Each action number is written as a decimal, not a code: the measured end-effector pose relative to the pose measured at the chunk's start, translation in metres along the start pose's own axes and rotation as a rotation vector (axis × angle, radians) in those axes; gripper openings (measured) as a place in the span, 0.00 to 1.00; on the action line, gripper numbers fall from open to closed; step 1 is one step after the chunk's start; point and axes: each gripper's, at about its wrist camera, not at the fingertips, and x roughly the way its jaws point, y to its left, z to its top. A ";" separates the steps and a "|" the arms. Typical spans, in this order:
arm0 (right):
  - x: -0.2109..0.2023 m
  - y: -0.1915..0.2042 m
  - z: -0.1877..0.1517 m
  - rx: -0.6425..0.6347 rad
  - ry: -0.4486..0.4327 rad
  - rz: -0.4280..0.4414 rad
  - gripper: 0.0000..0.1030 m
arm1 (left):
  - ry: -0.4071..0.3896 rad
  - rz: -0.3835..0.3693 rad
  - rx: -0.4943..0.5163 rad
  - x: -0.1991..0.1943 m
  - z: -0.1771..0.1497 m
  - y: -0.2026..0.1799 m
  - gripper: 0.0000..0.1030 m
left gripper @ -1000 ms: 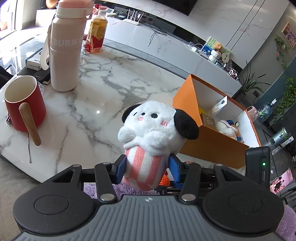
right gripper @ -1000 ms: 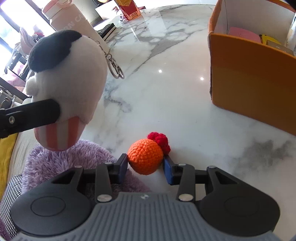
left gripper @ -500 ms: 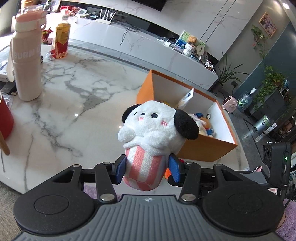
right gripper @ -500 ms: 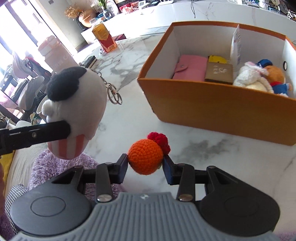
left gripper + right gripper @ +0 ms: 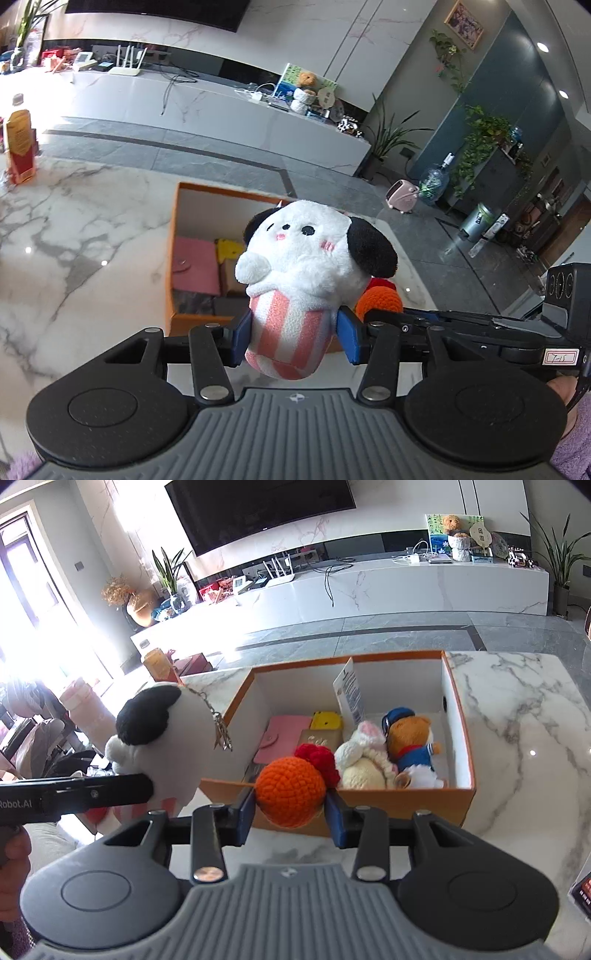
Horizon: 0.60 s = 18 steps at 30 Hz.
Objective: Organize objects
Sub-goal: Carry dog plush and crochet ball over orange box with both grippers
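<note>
Plush dog (image 5: 303, 266), white with black ears and a pink-striped bottom, is pinched by its striped base between the blue pads of the left gripper (image 5: 293, 338), held up over the marble table (image 5: 74, 258) at the near side of the orange box (image 5: 458, 797). A keyring (image 5: 221, 734) dangles from its back. Just beside it, the right gripper (image 5: 291, 812) squeezes an orange crocheted ball (image 5: 290, 790) with a red tuft (image 5: 317, 757); the ball hangs above the box's front wall.

Inside the box a white divider card (image 5: 349, 694) splits the space. On the left side lie a pink wallet (image 5: 284, 738), something small and yellow (image 5: 327, 720) and a brown card case (image 5: 319, 736), though its lettering is too blurred to read. On the right side sit a cream-and-pink plush (image 5: 364, 757) and a bear in a blue outfit (image 5: 410, 742), touching each other. Far off on the table stands a red-and-yellow drink bottle (image 5: 20, 147).
</note>
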 end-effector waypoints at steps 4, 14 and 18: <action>-0.009 -0.022 0.029 -0.025 -0.064 -0.045 0.42 | 0.017 -0.003 0.049 0.042 0.022 -0.014 0.55; 0.013 -0.103 0.079 0.043 -0.090 -0.102 0.41 | 0.165 0.020 0.348 0.149 0.056 -0.043 0.55; 0.030 -0.115 0.092 0.037 -0.068 -0.100 0.41 | 0.188 0.060 0.520 0.183 0.063 -0.060 0.55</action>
